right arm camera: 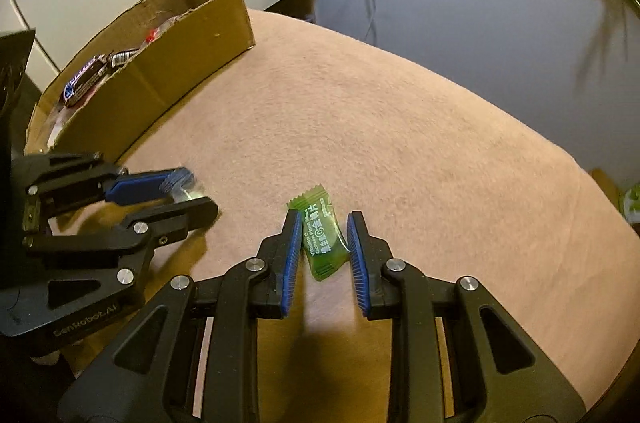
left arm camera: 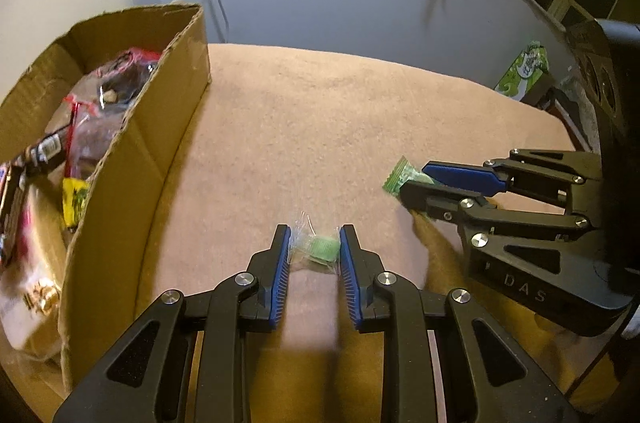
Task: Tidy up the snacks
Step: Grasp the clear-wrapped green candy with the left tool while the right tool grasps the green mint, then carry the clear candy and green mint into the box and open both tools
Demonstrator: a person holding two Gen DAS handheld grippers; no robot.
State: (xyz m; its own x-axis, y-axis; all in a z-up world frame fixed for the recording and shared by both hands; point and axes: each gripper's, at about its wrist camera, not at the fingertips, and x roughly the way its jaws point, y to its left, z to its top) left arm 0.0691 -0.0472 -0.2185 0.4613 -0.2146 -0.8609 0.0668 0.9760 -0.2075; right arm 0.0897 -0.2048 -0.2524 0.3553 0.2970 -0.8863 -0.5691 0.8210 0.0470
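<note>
Many snacks already in cardboard box (left arm camera: pixel 172 127). Left gripper (left arm camera: pixel 314 247) fingers squeeze clear-wrapped green candy (left arm camera: pixel 320 250). Right gripper (right arm camera: pixel 324 243) fingers pinch green packet (right arm camera: pixel 323 237). Both above pink desk (left arm camera: pixel 300 127), not boxed yet.

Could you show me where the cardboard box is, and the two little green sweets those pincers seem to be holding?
cardboard box (left arm camera: pixel 160 127): left wrist view, its long side wall.
clear-wrapped green sweet (left arm camera: pixel 323 249): left wrist view, the green middle.
green sachet sweet (right arm camera: pixel 323 237): right wrist view, its printed face.
</note>
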